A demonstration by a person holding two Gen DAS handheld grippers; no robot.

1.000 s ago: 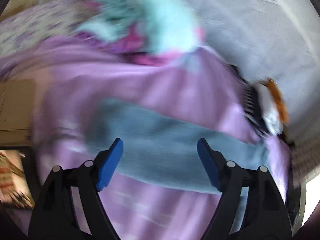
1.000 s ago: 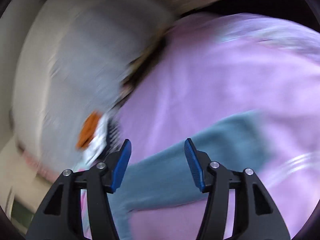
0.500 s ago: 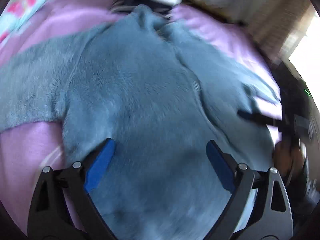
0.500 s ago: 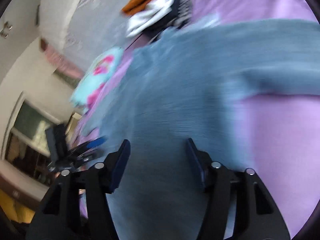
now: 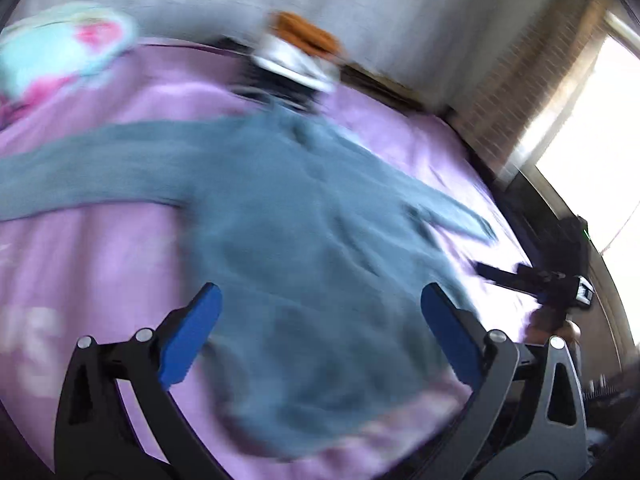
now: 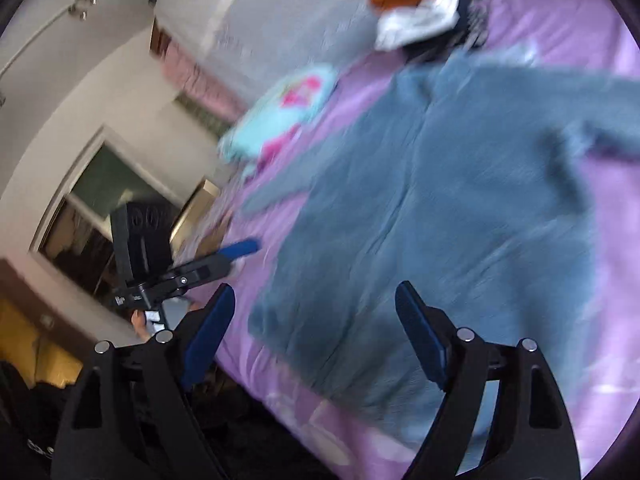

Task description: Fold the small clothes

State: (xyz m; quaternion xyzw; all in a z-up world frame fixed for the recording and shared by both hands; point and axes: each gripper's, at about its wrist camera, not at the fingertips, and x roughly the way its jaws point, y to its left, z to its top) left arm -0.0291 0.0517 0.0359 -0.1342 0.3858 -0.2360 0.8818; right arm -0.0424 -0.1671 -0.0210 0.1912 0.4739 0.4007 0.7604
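Both grippers, left gripper (image 5: 320, 340) & right gripper (image 6: 312, 340), have just been opening w/ nothing between the jaws and now hover over the near hem of the blue fleece top (image 5: 304, 240), spread flat mid-bed on the purple sheet (image 5: 100, 264), sleeves out left & right, so prob. ready for the first fold.

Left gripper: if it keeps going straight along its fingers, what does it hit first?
Most likely the blue-grey fleece sweater spread on the purple bedsheet. The left gripper is open with nothing between its fingers; blur leaves depth unclear.
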